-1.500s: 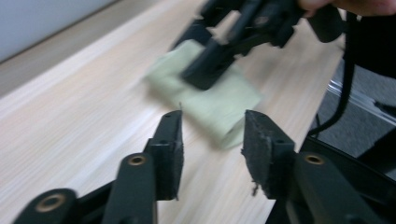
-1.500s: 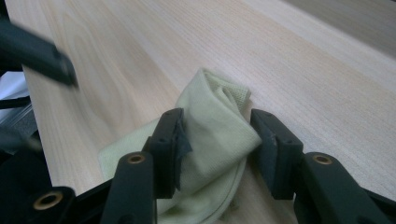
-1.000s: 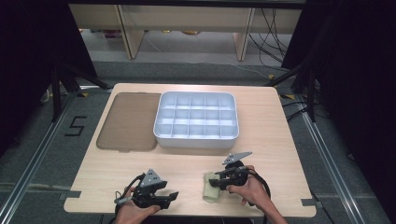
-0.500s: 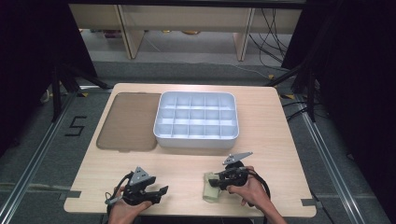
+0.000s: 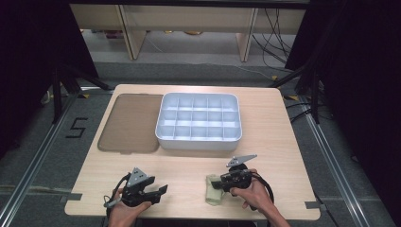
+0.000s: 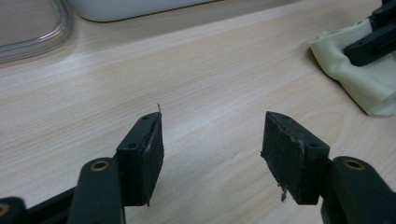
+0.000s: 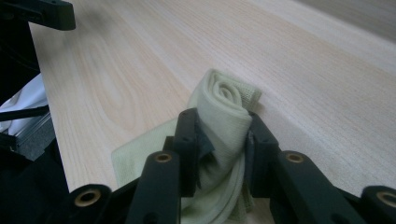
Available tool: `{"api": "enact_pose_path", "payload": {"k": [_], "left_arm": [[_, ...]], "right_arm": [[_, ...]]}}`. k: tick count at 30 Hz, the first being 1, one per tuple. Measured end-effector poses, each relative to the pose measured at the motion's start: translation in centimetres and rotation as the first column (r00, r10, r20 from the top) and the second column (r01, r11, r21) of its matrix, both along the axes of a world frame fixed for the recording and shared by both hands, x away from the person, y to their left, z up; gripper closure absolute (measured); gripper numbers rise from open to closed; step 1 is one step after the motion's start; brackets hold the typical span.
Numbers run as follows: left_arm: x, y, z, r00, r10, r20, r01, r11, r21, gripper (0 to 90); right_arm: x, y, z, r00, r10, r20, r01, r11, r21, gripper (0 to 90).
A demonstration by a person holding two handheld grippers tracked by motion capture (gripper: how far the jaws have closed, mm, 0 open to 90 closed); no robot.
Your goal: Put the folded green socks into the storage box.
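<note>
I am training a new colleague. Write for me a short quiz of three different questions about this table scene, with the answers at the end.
1. True or false: the right gripper is shut on the rolled yellow cloth.
2. Which describes the left gripper? A) open over bare table, holding nothing; B) shut on the cloth; C) inside the white tray.
3. Fill in: the brown lid lies flat on the table, to the ______ of the white divided tray in the high view.

Key
1. True: both jaws press the roll between them.
2. A
3. left
</note>
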State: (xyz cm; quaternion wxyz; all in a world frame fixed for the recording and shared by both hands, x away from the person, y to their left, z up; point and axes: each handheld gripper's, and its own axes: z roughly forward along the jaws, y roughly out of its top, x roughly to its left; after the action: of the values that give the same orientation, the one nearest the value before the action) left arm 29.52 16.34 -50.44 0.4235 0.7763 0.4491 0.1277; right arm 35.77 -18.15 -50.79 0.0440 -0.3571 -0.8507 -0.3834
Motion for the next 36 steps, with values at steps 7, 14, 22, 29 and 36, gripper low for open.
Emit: {"api": "enact_pose_path", "payload": {"k": [7, 14, 22, 29, 36], "left_arm": [[-0.1, -0.3, -0.1, 1.0000, 0.005, 0.007, -0.005, 0.9994, -0.035, 39.4], [-0.3, -0.8, -0.1, 0.9999, -0.010, 0.010, 0.010, 0.9994, -0.033, 38.8], [-0.4, -0.8, -0.1, 0.9999, -0.011, -0.005, 0.011, 0.9991, -0.040, 38.6], [-0.2, -0.7, -0.2, 0.9998, -0.015, -0.012, 0.015, 0.9995, -0.029, 37.7], [0.0, -0.5, -0.4, 0.9989, -0.043, -0.015, 0.043, 0.9991, 0.000, 34.7]], "right_arm": [[-0.2, 0.0, 0.0, 0.9999, -0.014, 0.002, 0.014, 1.000, 0.014, 74.2], [-0.4, 0.2, 1.0, 0.9993, 0.015, 0.036, -0.016, 0.999, 0.029, 74.7], [-1.3, -0.1, 3.4, 0.9936, 0.017, 0.111, -0.025, 0.997, 0.074, 74.8], [-1.3, -1.2, 5.7, 0.9737, -0.026, 0.226, 0.010, 0.997, 0.073, 74.7], [-0.5, -2.5, 7.3, 0.9439, -0.075, 0.322, 0.050, 0.995, 0.084, 74.7]]}}
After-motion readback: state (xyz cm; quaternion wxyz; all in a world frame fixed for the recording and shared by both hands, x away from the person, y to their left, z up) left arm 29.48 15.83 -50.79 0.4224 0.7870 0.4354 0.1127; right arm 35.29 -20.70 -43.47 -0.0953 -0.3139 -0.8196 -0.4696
